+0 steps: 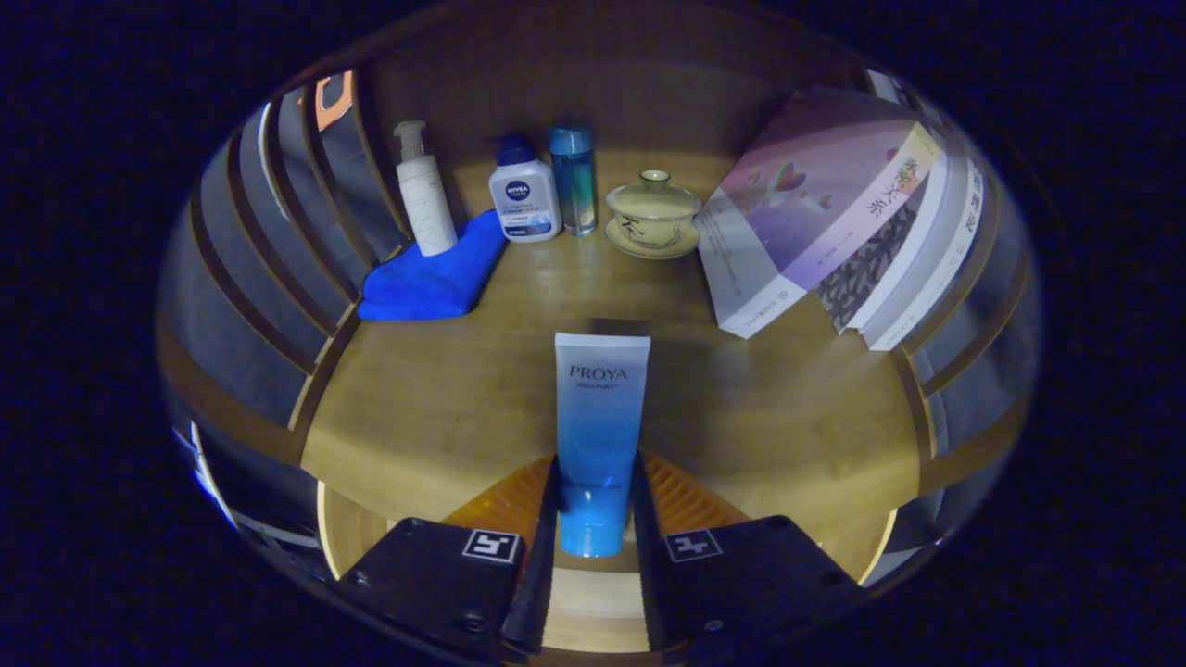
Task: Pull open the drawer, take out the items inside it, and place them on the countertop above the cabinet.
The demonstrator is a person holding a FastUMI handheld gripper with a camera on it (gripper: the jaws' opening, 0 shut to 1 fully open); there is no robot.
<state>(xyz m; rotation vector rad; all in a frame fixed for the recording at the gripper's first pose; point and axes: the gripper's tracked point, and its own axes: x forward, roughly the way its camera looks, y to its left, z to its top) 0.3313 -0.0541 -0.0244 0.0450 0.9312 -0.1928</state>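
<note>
A blue and white cosmetic tube (598, 435) stands cap down between my two fingers, and my gripper (596, 505) is shut on its lower part. The tube is held over the wooden countertop (788, 426), near its front edge. Whether the cap touches the wood I cannot tell. The drawer lies hidden from this view.
At the back of the countertop stand a white pump bottle (424, 193), a white and blue pump bottle (524, 193), a blue glass bottle (573, 179) and a lidded ceramic cup on a saucer (653, 215). A folded blue cloth (435, 275) lies left; books (834, 218) lean right.
</note>
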